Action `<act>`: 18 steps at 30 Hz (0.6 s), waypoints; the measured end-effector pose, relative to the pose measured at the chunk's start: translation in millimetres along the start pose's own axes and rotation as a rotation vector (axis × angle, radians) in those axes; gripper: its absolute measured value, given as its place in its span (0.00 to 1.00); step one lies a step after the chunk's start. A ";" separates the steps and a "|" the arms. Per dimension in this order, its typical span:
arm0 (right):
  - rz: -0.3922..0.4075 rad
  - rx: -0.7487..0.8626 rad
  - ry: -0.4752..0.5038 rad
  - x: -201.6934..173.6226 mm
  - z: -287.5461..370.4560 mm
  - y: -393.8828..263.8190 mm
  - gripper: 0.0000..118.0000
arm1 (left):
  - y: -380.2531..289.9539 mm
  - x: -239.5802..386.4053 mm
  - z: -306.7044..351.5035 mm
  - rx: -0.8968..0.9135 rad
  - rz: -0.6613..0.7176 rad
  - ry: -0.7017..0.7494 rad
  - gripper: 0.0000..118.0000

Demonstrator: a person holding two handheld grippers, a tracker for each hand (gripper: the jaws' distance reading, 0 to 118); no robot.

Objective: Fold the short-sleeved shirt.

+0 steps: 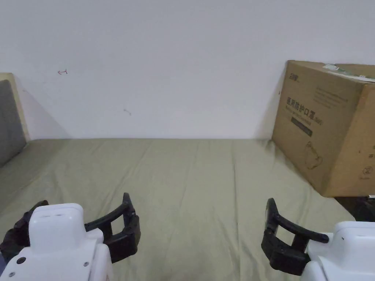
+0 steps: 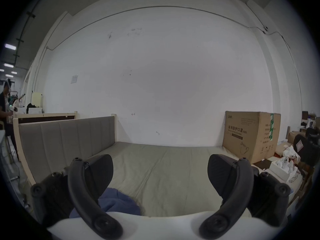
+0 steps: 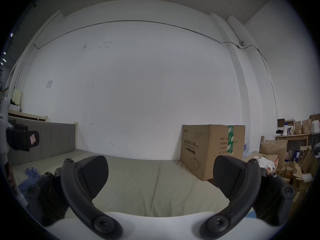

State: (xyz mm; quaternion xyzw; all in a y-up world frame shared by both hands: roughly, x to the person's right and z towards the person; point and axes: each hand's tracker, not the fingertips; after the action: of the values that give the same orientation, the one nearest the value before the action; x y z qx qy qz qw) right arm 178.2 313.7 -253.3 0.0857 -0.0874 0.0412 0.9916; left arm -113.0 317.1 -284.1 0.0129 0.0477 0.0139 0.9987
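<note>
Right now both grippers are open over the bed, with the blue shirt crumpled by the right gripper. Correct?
Not quite. The blue shirt lies crumpled by the left gripper, as the left gripper view shows. Both grippers, including the right gripper, are open over the bed.

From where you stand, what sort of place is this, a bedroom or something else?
Likely a storeroom or workshop, not a home: a bare bed with a padded headboard stands against a plain wall, a large cardboard box sits on it, and more cartons are piled beside it.

The head view looks down past both grippers toward the wall. Each gripper view sits low behind its own jaws — facing that wall; all share the cardboard box.
</note>
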 end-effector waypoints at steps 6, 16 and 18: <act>-0.064 -0.028 -0.012 1.6 -0.3 2.1 1.00 | -0.8 2.7 4.0 -0.015 -0.030 -0.001 0.95; -0.059 -0.050 -0.010 -0.7 -0.4 1.2 1.00 | 0.3 -3.4 4.2 -0.047 0.019 -0.015 0.95; -0.062 -0.048 -0.008 0.0 0.6 1.7 1.00 | -0.4 -4.4 3.9 -0.052 0.028 -0.008 0.95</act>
State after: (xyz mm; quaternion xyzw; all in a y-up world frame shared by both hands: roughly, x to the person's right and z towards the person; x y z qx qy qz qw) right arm 177.9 315.3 -252.4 0.0648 -0.0898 0.0080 0.9938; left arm -117.1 316.4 -279.8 -0.0123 0.0430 0.0290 0.9986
